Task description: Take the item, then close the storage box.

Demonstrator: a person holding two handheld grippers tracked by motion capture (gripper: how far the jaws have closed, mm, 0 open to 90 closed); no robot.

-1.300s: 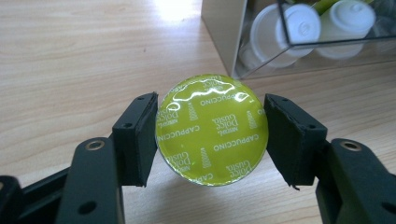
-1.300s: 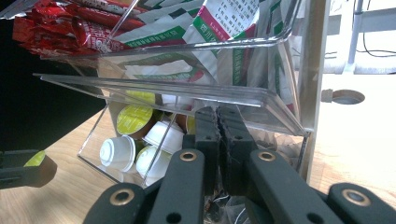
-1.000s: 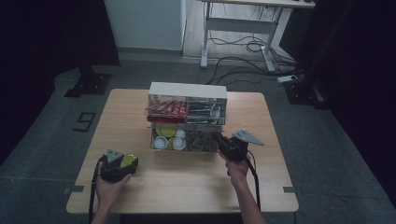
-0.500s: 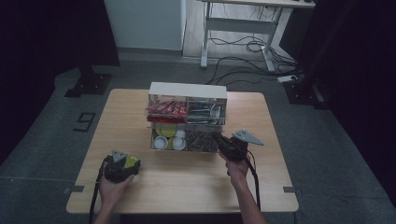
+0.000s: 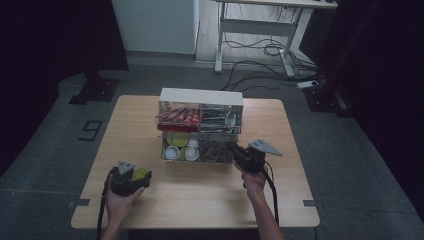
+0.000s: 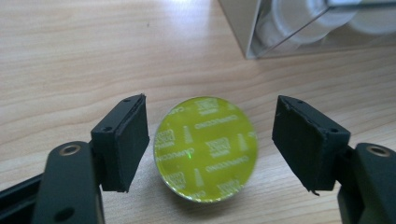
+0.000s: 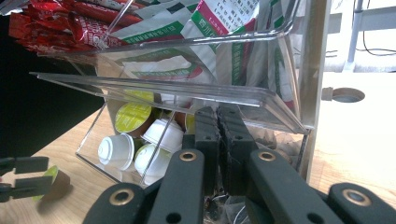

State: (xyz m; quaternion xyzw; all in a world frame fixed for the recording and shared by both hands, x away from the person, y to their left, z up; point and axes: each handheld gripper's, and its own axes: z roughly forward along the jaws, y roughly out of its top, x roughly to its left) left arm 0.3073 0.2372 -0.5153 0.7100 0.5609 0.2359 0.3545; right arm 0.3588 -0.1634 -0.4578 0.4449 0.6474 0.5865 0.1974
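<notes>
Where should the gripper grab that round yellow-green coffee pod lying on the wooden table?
Probably by its round side wall. The yellow-green foil-topped coffee pod sits between the open jaws of the left gripper, so closing from both sides suits its curved rim; the flat lid offers no hold.

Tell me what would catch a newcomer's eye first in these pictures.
Probably the yellow-green coffee capsule lying foil-up on the wooden table, between the open jaws of the left hand-held gripper. Next, the clear acrylic organizer mid-table, with red sachets on top and capsules below. The right hand-held gripper, jaws shut, is pressed up against its lower front.
</notes>
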